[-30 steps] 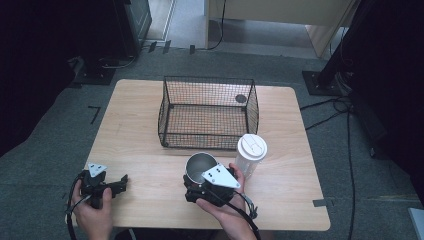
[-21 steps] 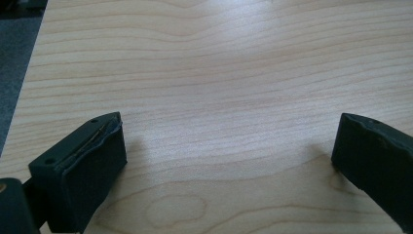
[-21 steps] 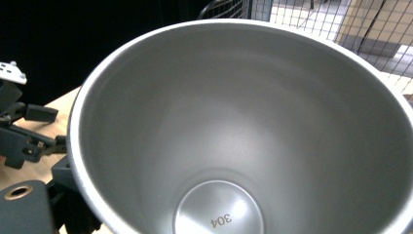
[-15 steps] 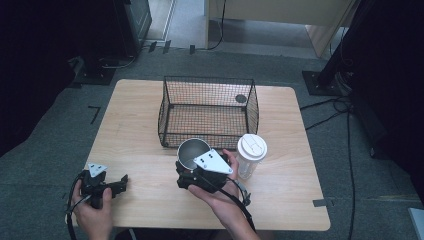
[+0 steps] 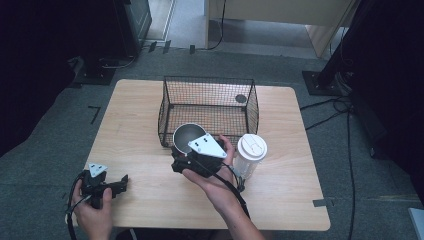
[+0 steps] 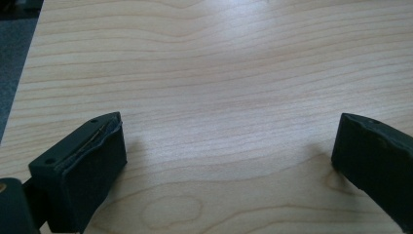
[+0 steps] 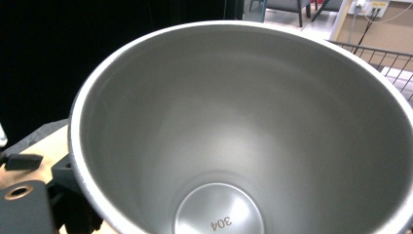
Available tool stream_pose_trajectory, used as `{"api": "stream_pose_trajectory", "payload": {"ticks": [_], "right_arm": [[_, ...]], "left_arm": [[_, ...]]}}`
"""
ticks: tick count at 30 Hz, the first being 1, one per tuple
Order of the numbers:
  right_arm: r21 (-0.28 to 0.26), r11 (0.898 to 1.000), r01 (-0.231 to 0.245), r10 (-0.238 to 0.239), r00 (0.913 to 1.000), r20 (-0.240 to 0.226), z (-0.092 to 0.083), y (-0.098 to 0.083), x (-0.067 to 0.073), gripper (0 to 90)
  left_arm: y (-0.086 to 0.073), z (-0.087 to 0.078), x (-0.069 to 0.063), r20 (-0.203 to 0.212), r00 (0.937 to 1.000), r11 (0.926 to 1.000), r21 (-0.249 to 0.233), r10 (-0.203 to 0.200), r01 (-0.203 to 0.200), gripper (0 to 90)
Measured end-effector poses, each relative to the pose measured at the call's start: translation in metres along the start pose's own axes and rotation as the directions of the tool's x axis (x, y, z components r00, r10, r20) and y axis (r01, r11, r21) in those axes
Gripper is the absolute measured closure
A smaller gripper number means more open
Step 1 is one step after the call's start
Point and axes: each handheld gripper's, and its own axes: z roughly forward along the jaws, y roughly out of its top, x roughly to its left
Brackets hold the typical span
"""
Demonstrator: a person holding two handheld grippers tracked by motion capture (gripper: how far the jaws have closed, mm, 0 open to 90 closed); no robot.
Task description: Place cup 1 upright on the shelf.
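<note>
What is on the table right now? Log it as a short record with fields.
held item: steel cup, empty, gripped at its rim by the right hand-held gripper
cup position: lifted, in front of the wire basket's near wall
wire basket: black mesh, open top, at the far middle of the table, with a small dark round thing inside
paper cup: white, lidded, upright, beside the right hand
left hand-held gripper: open, nothing between the jaws, low over bare wood

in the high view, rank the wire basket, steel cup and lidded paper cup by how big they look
1. wire basket, clearly largest
2. and 3. steel cup and lidded paper cup: look alike; the steel cup is partly hidden by the right gripper, so unranked
</note>
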Motion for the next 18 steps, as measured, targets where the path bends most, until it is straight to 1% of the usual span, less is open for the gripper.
{"api": "stream_pose_trajectory", "payload": {"ticks": [5,7,9,11,12,14,18], "right_arm": [[-0.02,1.0,0.005,-0.005,0.9996,0.026,0.009,0.006,-0.001,7.6],[-0.046,0.999,0.005,-0.004,0.9995,0.031,0.013,0.009,-0.002,7.5],[-0.056,0.998,0.001,0.001,0.9994,0.033,0.014,0.01,-0.003,7.5],[-0.087,0.996,-0.004,0.008,0.999,0.043,0.019,0.014,-0.004,7.5],[-0.087,0.996,-0.004,0.008,0.999,0.043,0.019,0.014,-0.004,7.5],[-0.12,0.993,0.003,0.005,0.9979,0.064,0.024,0.016,-0.005,7.4],[-0.146,0.989,-0.017,0.026,0.9979,0.06,0.03,0.02,-0.007,7.3]], "left_arm": [[0.0,0.0,-0.001,0.002,1.0,1.0,0.001,0.003,-0.003,0.0],[0.0,0.0,-0.001,0.002,1.0,1.0,0.0,0.002,-0.002,0.0],[0.0,0.0,-0.001,0.002,1.0,1.0,0.001,0.002,-0.002,0.0],[0.0,0.0,-0.001,0.002,1.0,1.0,0.0,0.002,-0.002,0.0],[0.0,0.0,-0.001,0.002,1.0,1.0,0.0,0.002,-0.002,0.0],[0.0,0.0,-0.001,0.002,1.0,1.0,0.0,0.002,-0.002,0.0],[0.0,0.0,-0.001,0.002,1.0,1.0,0.0,0.002,-0.002,0.0]]}}
